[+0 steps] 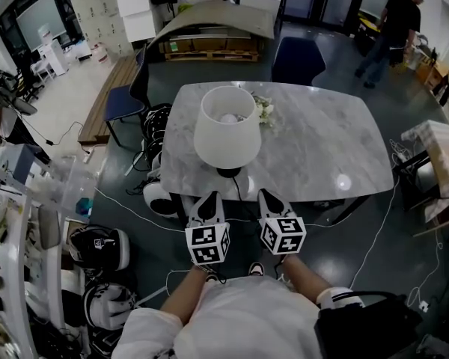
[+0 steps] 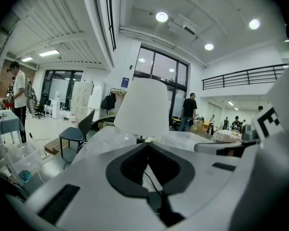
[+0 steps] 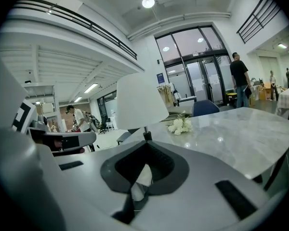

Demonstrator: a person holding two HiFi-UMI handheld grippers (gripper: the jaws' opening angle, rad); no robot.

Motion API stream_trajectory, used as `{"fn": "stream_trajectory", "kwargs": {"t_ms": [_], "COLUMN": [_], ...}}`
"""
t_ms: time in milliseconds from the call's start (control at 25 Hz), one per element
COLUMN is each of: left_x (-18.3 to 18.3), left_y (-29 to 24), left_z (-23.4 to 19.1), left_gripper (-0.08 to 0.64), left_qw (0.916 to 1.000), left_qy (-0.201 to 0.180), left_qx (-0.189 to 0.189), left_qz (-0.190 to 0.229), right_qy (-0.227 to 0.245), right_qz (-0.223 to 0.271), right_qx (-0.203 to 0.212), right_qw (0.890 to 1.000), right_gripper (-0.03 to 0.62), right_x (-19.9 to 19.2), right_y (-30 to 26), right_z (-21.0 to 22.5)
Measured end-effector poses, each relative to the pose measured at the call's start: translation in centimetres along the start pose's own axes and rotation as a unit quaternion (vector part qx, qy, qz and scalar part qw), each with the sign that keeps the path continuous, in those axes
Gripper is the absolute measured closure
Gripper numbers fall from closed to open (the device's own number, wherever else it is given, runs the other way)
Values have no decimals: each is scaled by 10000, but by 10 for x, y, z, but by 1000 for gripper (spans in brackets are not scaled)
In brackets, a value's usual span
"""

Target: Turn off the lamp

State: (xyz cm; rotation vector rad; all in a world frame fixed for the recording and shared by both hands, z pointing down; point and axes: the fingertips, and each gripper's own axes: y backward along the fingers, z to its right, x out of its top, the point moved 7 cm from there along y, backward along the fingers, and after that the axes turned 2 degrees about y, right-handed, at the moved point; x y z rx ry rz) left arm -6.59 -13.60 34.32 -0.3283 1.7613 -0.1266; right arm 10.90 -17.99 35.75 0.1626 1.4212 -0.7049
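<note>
- Straight ahead of both hand-held grippers, just past their tips: one lamp [image 1: 226, 129], upright, at the tabletop [image 1: 322, 148] edge nearest me.
- Left hand-held gripper [image 2: 147, 144]: jaw tips pressed together, nothing pinched. A thin black cord [image 2: 151, 184] shows through the gap beyond the pads.
- Right hand-held gripper [image 3: 145, 142]: tips together too, empty, level with the left one and just beside it.
- Handling guess: the white shade [image 3: 140, 107] looks thin and light and would dent easily, and the lamp is likely tippy on its small dark base [image 1: 228, 172]. Don't squeeze the shade.
- No switch is visible. Probably it sits on the cord or the stem under the shade, so go there with a light pinch or press.
- Counts: 1 lamp, 1 shade, 1 cord, 1 bunch of white flowers [image 1: 264, 111] beyond the lamp, 2 hand-held grippers.
</note>
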Motion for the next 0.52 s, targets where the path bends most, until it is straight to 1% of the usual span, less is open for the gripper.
{"fn": "stream_trajectory", "kwargs": {"t_ms": [200,520], "left_x": [2,-3], "left_y": [0,1], "left_z": [3,3], "left_gripper": [552,552], "left_qw": [10000,9999], "left_qy": [-60,-31], "left_qx": [4,40], "left_qz": [-4,-87], "right_qy": [1,-72], "right_qz": [-9,-81], "right_qx": [0,-75], "right_qw": [10000,9999], "right_gripper": [594,594], "right_x": [3,-1], "right_y": [1,5], "right_z": [2,8]}}
